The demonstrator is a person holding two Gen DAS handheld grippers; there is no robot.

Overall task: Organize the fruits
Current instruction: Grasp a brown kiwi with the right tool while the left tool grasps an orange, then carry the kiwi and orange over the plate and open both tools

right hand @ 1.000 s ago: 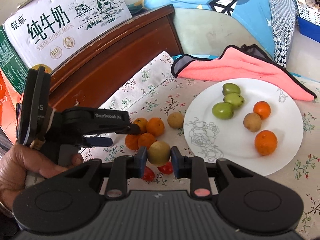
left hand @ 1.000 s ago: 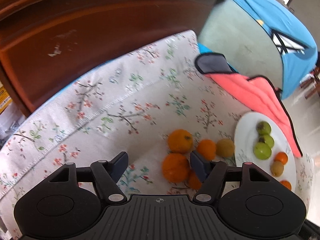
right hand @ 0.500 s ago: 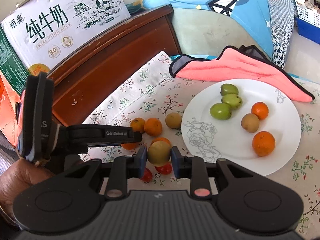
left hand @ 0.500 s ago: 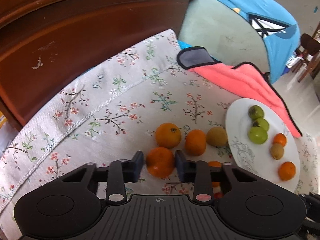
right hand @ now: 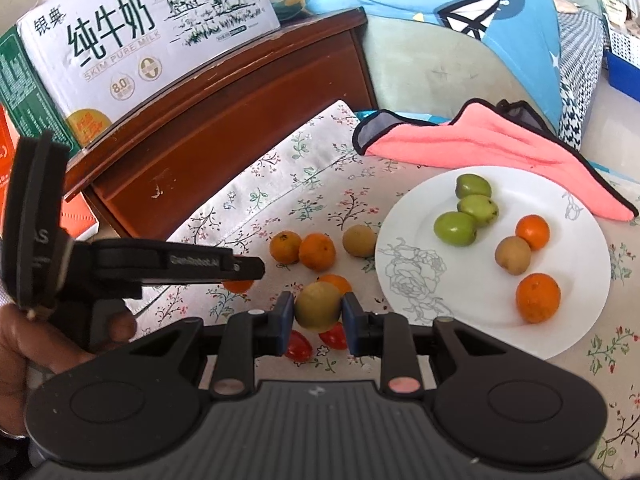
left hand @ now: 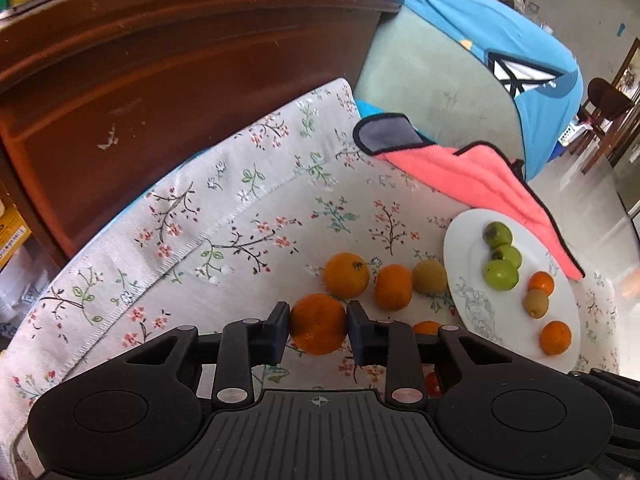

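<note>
Left tongs (left hand: 318,325) clamp an orange (left hand: 319,323), right tongs (right hand: 316,313) a kiwi (right hand: 318,306), beside the plate (right hand: 416,280) rim

Glossy white ceramic plate (right hand: 580,280), woven floral tablecloth (left hand: 240,216), fluffy pink towel (right hand: 480,144), scuffed varnished wood headboard (left hand: 160,80), matt printed cardboard milk carton (right hand: 140,32)

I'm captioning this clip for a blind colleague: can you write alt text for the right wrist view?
The right hand-held gripper is shut on a brownish-green fruit above a floral tablecloth. To its right a white plate holds three green fruits, two oranges and a brown fruit; to its left, the left hand-held gripper grips an orange.
</note>
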